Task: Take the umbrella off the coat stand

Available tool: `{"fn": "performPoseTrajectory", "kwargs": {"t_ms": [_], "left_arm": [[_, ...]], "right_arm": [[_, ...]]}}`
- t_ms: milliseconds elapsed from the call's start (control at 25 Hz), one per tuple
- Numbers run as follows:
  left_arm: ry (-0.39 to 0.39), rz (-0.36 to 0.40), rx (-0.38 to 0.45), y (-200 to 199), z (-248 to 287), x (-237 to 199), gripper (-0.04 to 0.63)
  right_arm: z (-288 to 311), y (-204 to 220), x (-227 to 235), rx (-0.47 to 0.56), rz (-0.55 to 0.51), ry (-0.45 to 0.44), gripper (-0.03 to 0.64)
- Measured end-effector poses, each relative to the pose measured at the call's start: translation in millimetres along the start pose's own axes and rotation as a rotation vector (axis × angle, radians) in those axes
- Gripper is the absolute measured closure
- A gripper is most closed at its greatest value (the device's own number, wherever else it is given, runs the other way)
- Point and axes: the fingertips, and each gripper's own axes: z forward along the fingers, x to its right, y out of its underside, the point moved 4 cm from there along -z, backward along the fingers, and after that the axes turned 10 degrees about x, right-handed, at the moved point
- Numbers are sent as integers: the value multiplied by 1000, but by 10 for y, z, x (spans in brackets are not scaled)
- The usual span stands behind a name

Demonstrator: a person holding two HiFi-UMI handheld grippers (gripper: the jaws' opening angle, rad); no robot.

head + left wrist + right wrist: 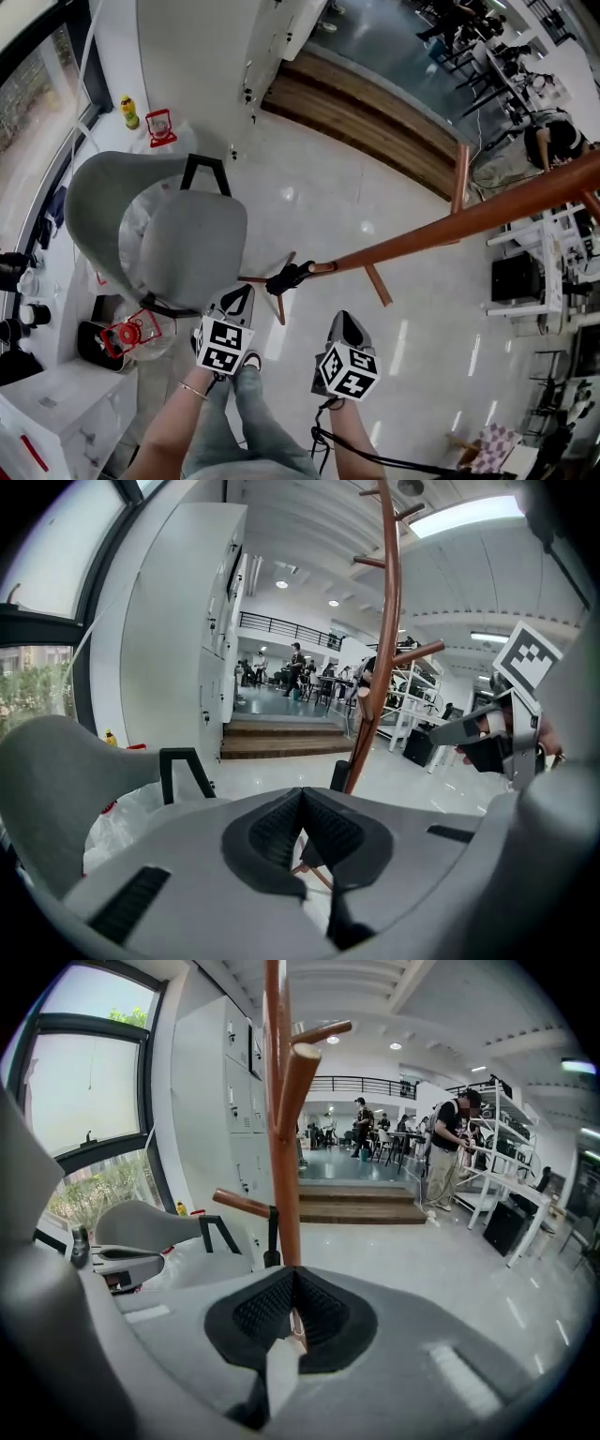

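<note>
The brown wooden coat stand [441,225] rises from the white floor just ahead of me. A small folded black umbrella [289,277] hangs by its strap from a low peg [246,1204] close to the pole. In the right gripper view the umbrella [272,1252] shows just left of the pole [281,1147], above my jaws. My left gripper [242,292] is shut and empty, a little left of and below the umbrella. My right gripper [343,319] is also shut with nothing in it, below and right of the umbrella. Neither touches it.
A grey shell chair [155,225] stands close on the left with white plastic bags [141,328] and red items beneath it. Wooden steps [366,112] lie behind the stand. Shelving and desks [534,272] are at the right, and people stand in the far room.
</note>
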Motion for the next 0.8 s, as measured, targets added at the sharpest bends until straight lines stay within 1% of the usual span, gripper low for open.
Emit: {"fn": "performPoseTrajectory", "kwargs": {"t_ms": [240, 440, 520, 800], "left_arm": [[16, 12, -25, 448, 272, -8, 592], [23, -19, -60, 885, 456, -12, 592], [30, -19, -69, 1035, 542, -28, 592], [27, -46, -90, 1553, 825, -102, 592]], "right_arm": [[301, 492, 38, -42, -4, 7, 612], [586, 923, 18, -80, 24, 8, 612], [701, 1079, -5, -90, 34, 5, 612], [1020, 1539, 27, -131, 30, 14, 612]]}}
